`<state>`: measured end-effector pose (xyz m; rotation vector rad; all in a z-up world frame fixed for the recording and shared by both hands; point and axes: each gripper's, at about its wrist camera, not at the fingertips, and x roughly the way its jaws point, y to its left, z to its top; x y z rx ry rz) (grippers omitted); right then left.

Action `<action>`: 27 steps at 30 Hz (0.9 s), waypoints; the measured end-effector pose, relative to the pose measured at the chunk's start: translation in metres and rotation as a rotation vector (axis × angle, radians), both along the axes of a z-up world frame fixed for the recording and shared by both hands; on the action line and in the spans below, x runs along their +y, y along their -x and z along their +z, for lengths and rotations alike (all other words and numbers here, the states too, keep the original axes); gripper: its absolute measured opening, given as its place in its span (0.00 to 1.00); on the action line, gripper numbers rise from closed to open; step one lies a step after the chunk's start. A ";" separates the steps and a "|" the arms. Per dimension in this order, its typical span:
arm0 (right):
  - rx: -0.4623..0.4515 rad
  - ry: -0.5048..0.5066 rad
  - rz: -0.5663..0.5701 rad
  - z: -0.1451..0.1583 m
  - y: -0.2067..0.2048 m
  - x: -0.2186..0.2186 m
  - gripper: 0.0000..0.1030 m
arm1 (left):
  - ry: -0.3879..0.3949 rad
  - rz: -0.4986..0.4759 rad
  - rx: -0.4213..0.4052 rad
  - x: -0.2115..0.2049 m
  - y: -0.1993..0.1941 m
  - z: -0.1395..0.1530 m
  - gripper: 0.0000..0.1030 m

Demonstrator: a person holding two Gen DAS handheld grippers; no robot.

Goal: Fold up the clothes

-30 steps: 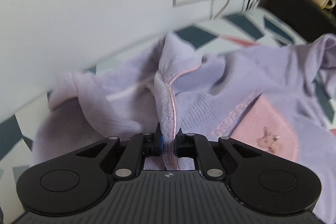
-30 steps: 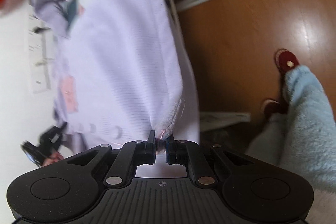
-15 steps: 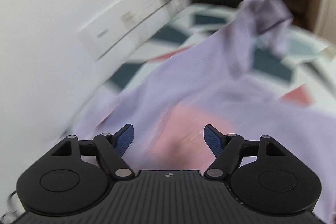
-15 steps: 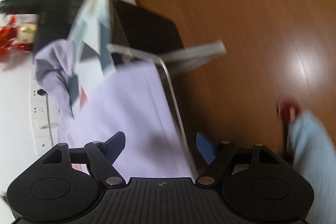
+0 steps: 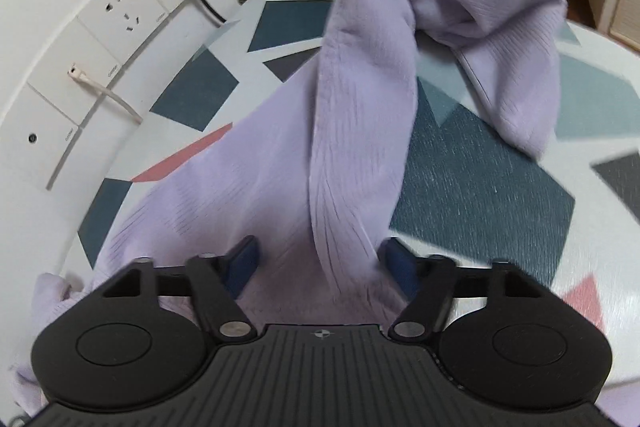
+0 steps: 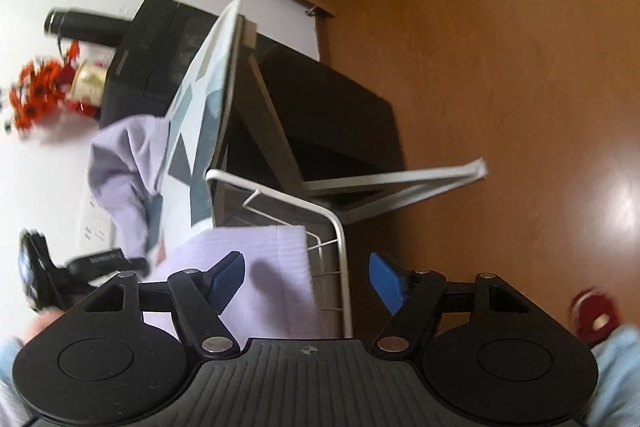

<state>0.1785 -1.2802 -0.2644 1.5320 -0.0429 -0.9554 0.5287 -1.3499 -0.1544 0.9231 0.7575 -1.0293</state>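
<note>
The lilac ribbed-knit garment (image 5: 248, 187) lies on the patterned table (image 5: 480, 187). Its twisted sleeve (image 5: 360, 131) runs from frame bottom to top, starting between the left gripper (image 5: 320, 263), whose partly open jaws have just been closing. The right gripper (image 6: 306, 277), wide and empty, stands off the table edge.

Left gripper (image 5: 318, 263), jaws closing but parted around a lilac garment (image 5: 360, 131) stretching toward twelve o'clock over a patterned table (image 5: 500, 187); wall sockets (image 5: 120, 23) at ten o'clock.
</note>
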 end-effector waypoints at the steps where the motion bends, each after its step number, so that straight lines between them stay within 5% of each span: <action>1: -0.032 -0.006 0.001 -0.005 -0.001 -0.003 0.64 | 0.002 0.001 0.027 0.001 -0.002 0.001 0.23; 3: -0.090 -0.013 0.012 -0.014 -0.005 -0.009 0.58 | 0.006 -0.008 0.046 0.000 -0.003 0.004 0.09; 5: -0.141 -0.023 0.040 -0.018 -0.009 -0.015 0.22 | 0.025 -0.015 0.058 0.003 -0.004 0.011 0.07; 7: -0.178 -0.026 0.056 -0.017 -0.009 -0.017 0.04 | 0.054 -0.013 0.068 0.005 -0.005 0.021 0.06; 12: 0.025 0.225 -0.082 0.049 0.027 0.018 0.02 | 0.202 0.062 0.112 0.001 -0.021 0.046 0.06; 15: 0.072 0.282 -0.079 0.069 0.036 0.034 0.02 | 0.238 0.096 0.132 -0.010 -0.019 0.042 0.06; 22: 0.097 0.193 -0.006 0.057 0.036 0.065 0.02 | 0.186 0.124 0.114 -0.035 -0.001 0.003 0.06; 27: 0.151 0.205 -0.046 0.048 0.028 0.046 0.02 | 0.185 0.141 0.092 -0.039 0.002 -0.002 0.07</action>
